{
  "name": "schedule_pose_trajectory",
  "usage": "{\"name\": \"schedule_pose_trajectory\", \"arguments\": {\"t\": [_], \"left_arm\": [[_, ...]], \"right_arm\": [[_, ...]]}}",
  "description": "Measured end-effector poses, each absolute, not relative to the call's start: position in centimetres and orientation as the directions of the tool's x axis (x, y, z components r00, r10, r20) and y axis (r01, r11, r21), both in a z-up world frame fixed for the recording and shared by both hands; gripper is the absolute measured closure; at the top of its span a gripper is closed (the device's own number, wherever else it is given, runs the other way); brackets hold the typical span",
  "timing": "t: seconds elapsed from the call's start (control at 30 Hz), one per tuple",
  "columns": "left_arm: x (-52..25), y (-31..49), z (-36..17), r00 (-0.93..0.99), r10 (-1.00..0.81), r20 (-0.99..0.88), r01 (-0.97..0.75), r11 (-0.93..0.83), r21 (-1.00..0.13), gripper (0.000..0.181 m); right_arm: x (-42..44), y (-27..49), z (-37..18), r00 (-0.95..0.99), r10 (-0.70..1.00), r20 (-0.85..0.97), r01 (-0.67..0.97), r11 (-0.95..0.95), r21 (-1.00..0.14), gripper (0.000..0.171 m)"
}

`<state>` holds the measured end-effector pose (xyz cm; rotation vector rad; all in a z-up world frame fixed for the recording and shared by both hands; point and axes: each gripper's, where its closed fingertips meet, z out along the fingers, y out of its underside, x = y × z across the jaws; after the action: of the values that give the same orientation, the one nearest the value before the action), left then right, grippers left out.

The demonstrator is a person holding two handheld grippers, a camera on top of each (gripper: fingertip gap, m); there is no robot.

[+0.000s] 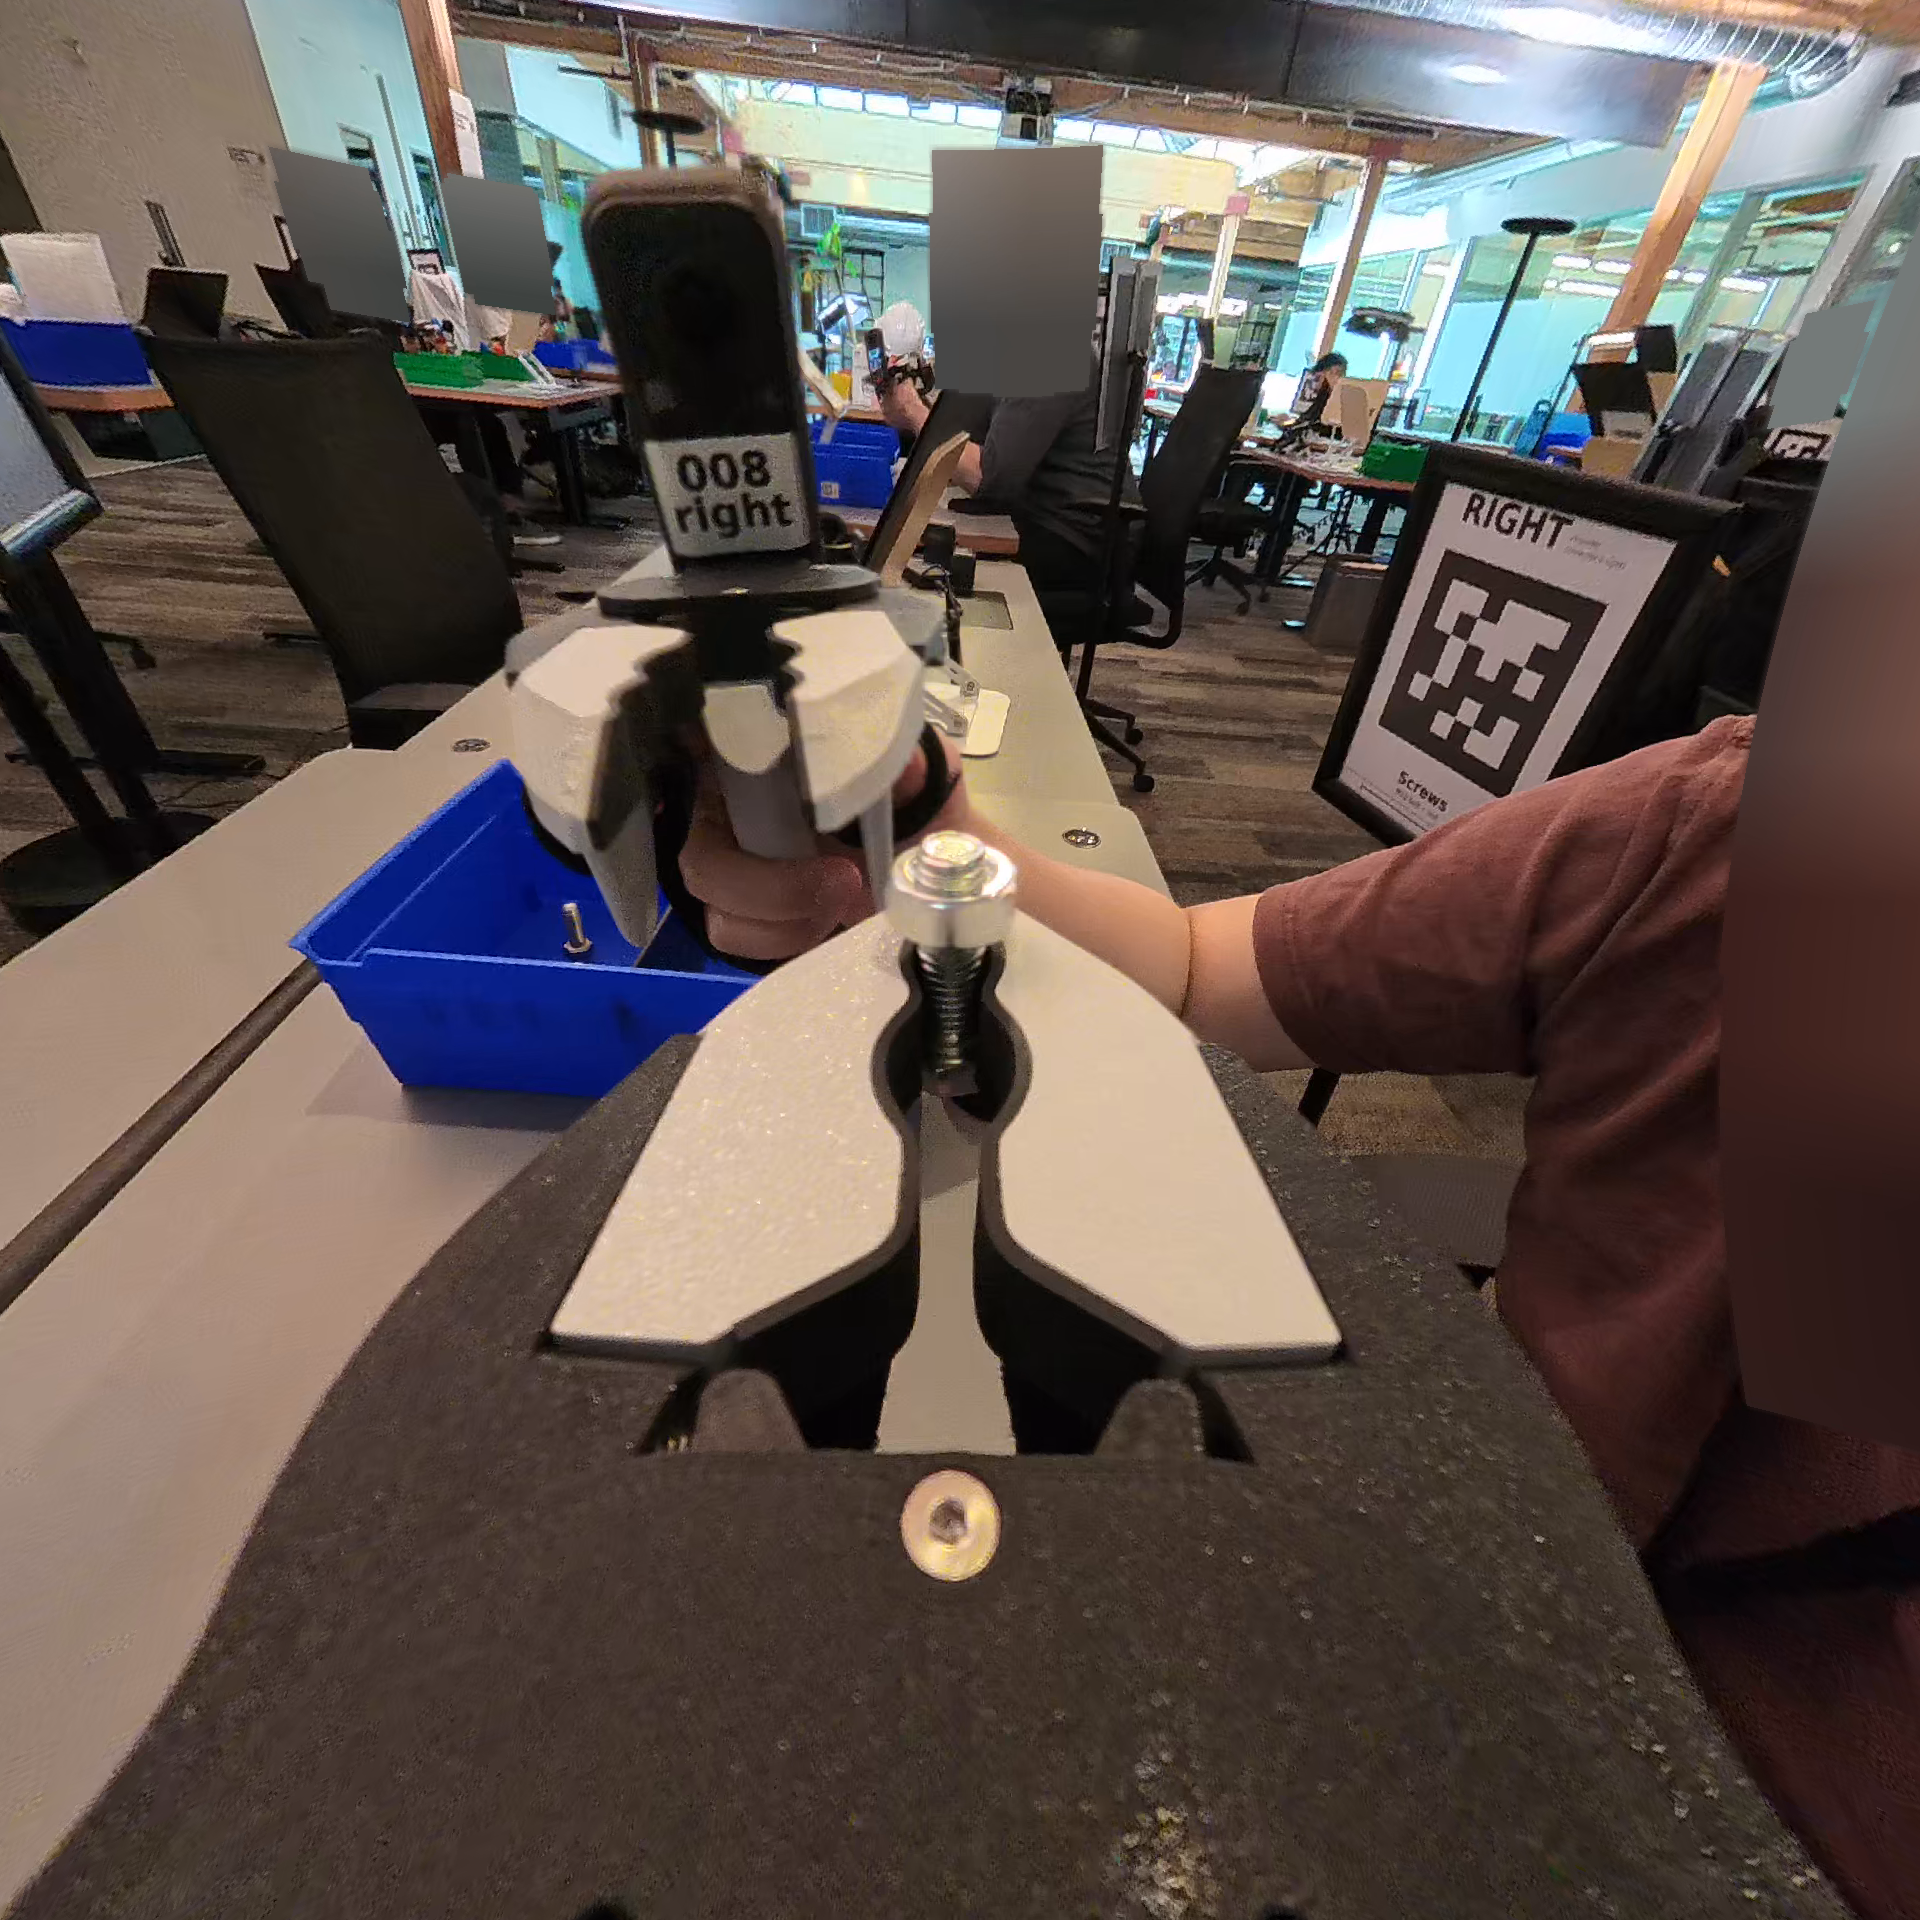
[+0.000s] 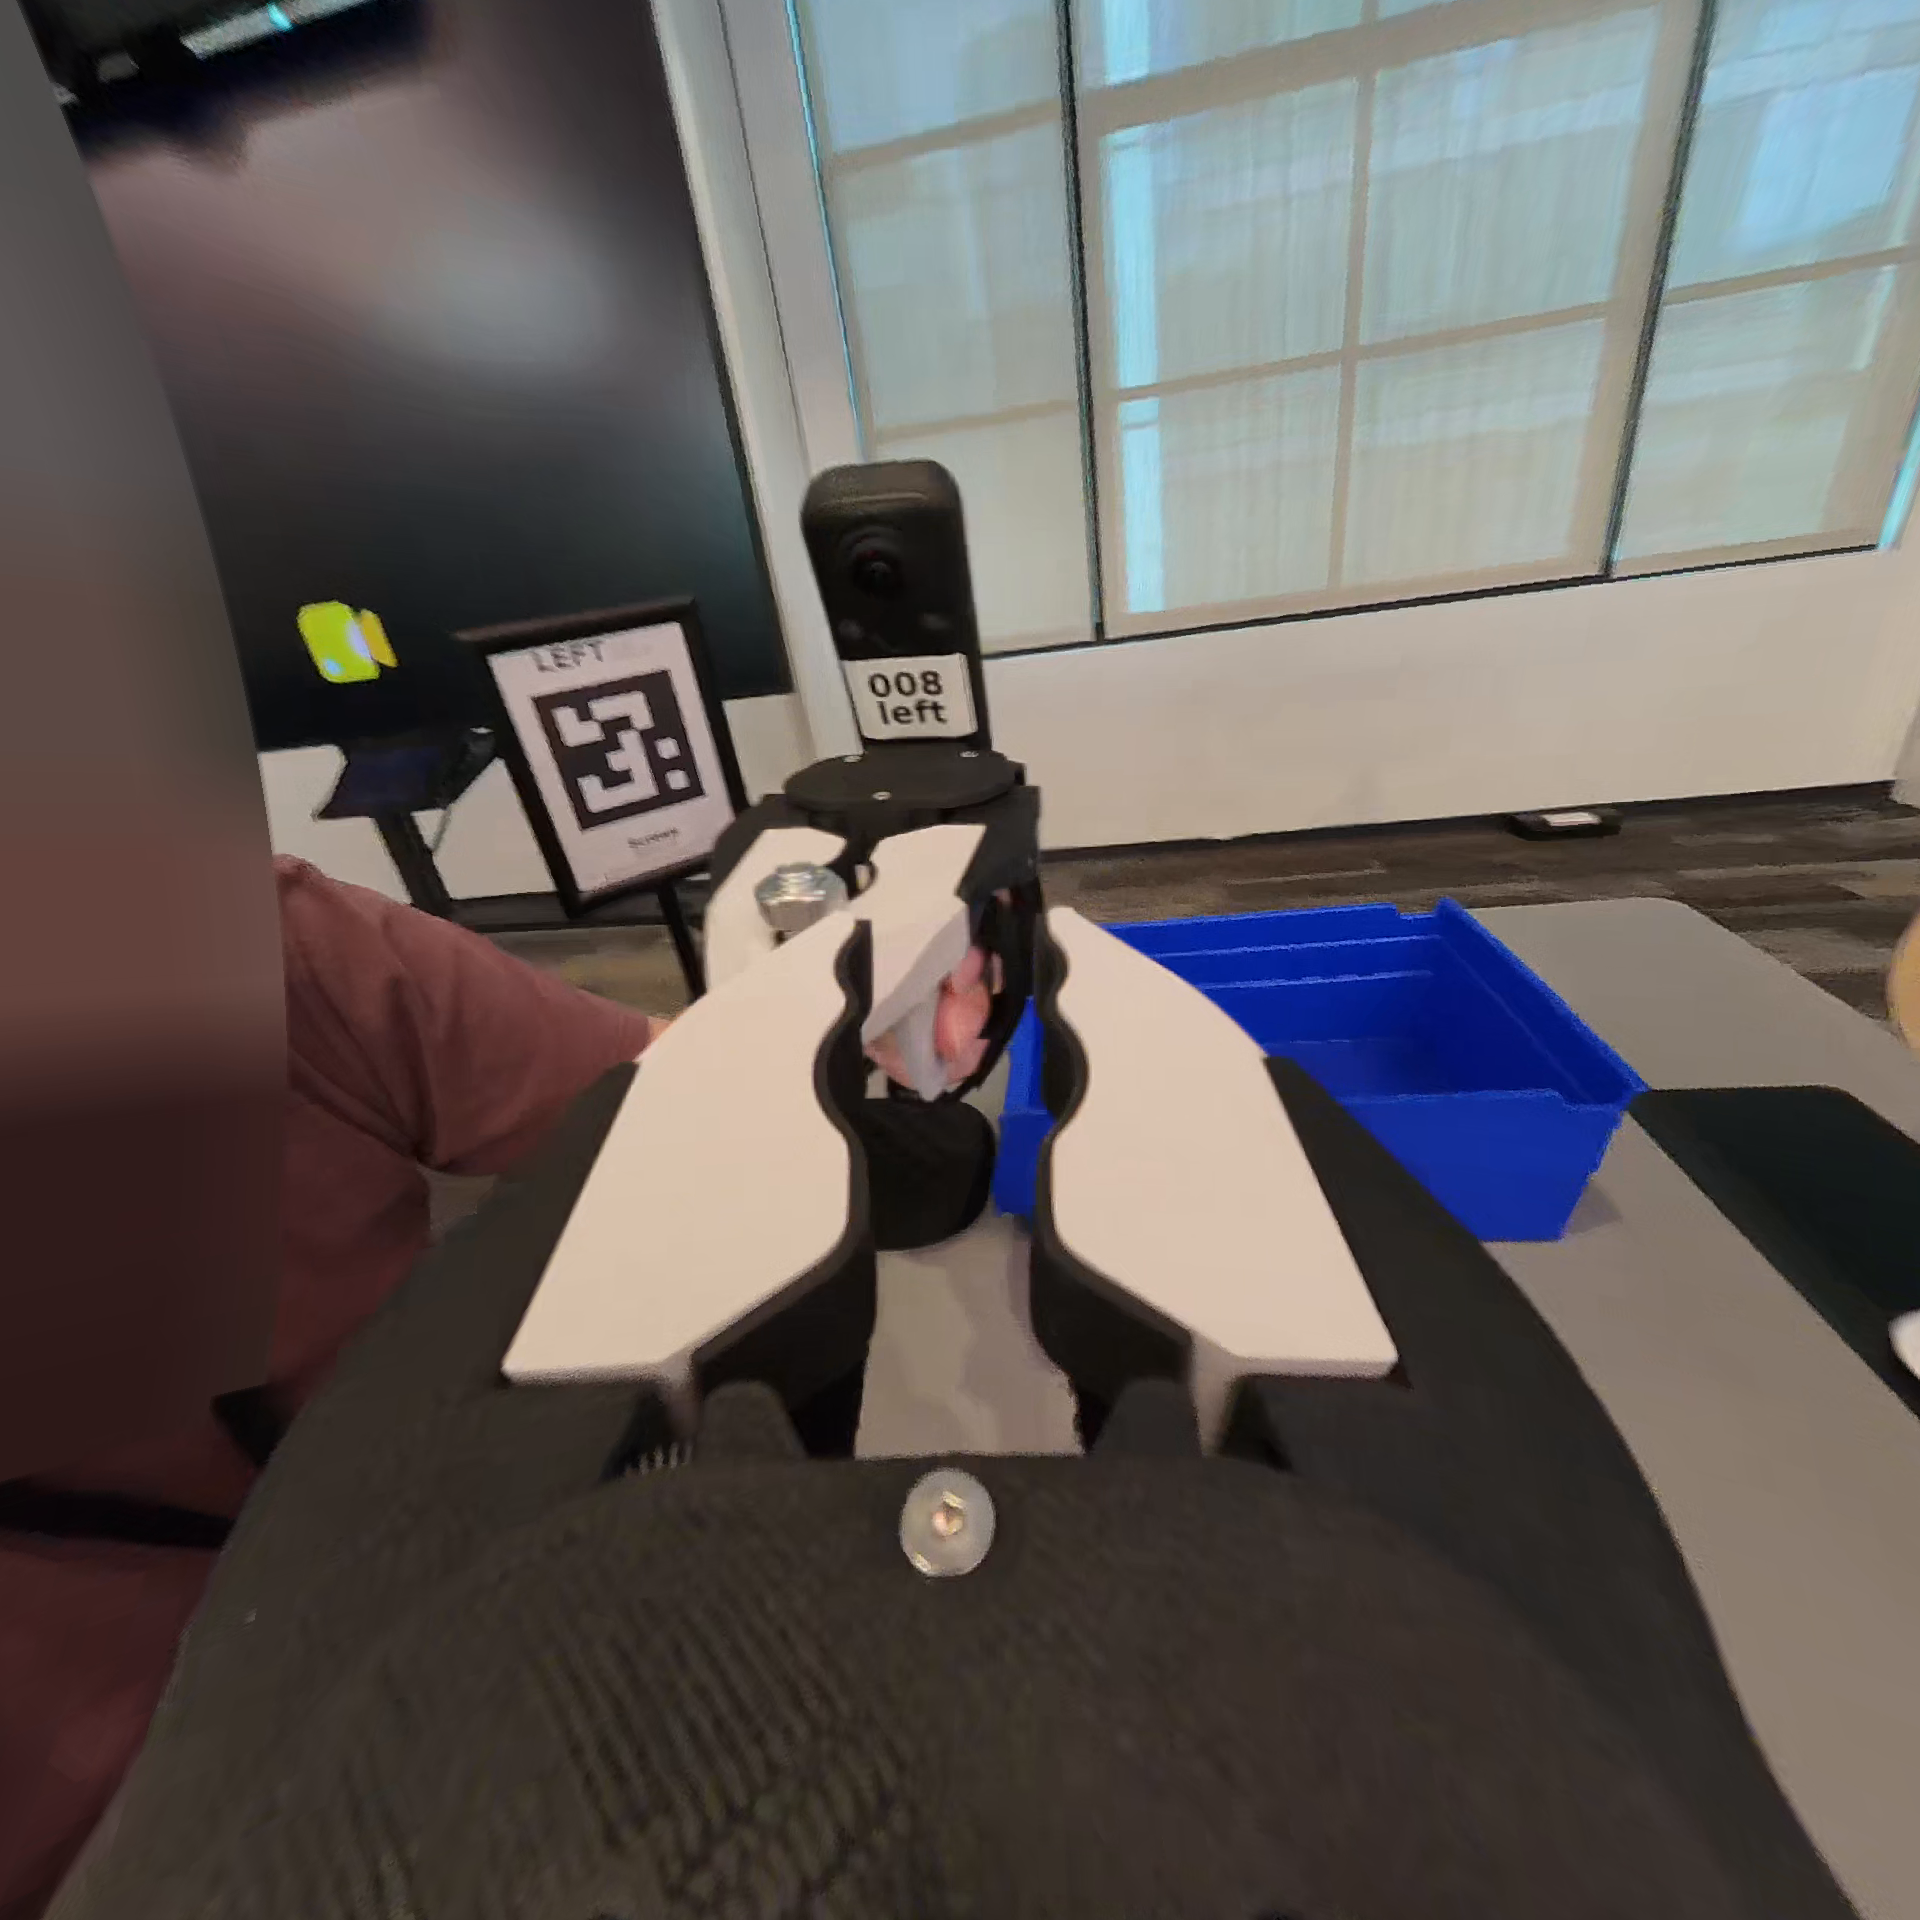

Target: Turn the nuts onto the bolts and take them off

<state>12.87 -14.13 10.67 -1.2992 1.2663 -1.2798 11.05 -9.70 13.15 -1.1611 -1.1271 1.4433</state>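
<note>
Left gripper (image 1: 951, 997): jaws closed on the threaded shank of a bolt (image 1: 951, 1013), which stands upright in the notch between the two white finger plates. A silver nut (image 1: 951, 894) sits on the bolt above the finger plates, with the bolt's end showing just over it. In the right wrist view the same nut (image 2: 798, 899) appears at the tip of the left gripper, partly hidden by the right gripper's own finger.

Right gripper (image 2: 951, 1023): jaws parted by a clear gap and holding nothing. One finger lies close to the nut — contact cannot be confirmed from either view. In the left wrist view the right gripper (image 1: 748, 790) faces the camera just behind the nut, its fingers spread, one thin fingertip reaching down toward the nut's left edge. A hand (image 1: 769, 883) grips its handle; the person's forearm and dark red sleeve (image 1: 1455, 935) enter from the right.

Behind and to the left, a blue bin (image 1: 499, 987) stands on the grey surface (image 1: 187, 1143). A second bolt (image 1: 574, 928) stands upright inside it. In the right wrist view the blue bin (image 2: 1403, 1091) lies to the right of both grippers; the part of its interior visible there holds nothing.

Farther off — a framed black-and-white marker sign (image 1: 1496, 665) stands to the right.
</note>
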Motion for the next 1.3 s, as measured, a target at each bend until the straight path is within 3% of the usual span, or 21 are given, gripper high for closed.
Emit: {"name": "schedule_pose_trajectory", "arguments": {"t": [0.27,0.37,0.63,0.77,0.9,1.17,1.3], "left_arm": [[13.2,-14.1,10.2,-0.044,-0.996,0.077,-0.1,-0.072,-0.992,0.177],[12.9,-14.2,10.6,-0.056,-0.994,0.09,-0.081,-0.085,-0.993,0.177],[13.3,-14.2,10.1,-0.039,-0.997,0.061,-0.107,-0.056,-0.993,0.177],[13.0,-14.2,10.5,-0.039,-0.998,0.057,-0.093,-0.053,-0.994,0.177],[13.1,-14.1,10.4,-0.022,-0.999,0.034,-0.107,-0.031,-0.994,0.177],[13.1,-14.5,10.6,-0.038,-0.998,0.042,-0.096,-0.038,-0.995,0.177],[13.2,-14.4,10.4,-0.031,-0.999,0.031,-0.106,-0.027,-0.994,0.177]], "right_arm": [[9.3,-12.3,12.5,-0.147,0.989,-0.022,-0.047,-0.029,-0.998,0.131],[10.3,-11.0,13.0,-0.164,0.98,-0.113,-0.093,-0.129,-0.987,0.14],[9.4,-12.8,13.1,-0.18,0.983,-0.042,-0.078,-0.057,-0.995,0.135],[11.0,-10.8,13.6,-0.156,0.982,-0.11,-0.121,-0.129,-0.984,0.143],[10.0,-13.3,13.6,-0.198,0.979,-0.039,-0.079,-0.056,-0.995,0.135],[10.9,-11.9,14.0,-0.177,0.981,-0.079,-0.111,-0.1,-0.989,0.144],[9.7,-13.9,13.6,-0.185,0.983,0.007,-0.065,-0.005,-0.998,0.14]]}}
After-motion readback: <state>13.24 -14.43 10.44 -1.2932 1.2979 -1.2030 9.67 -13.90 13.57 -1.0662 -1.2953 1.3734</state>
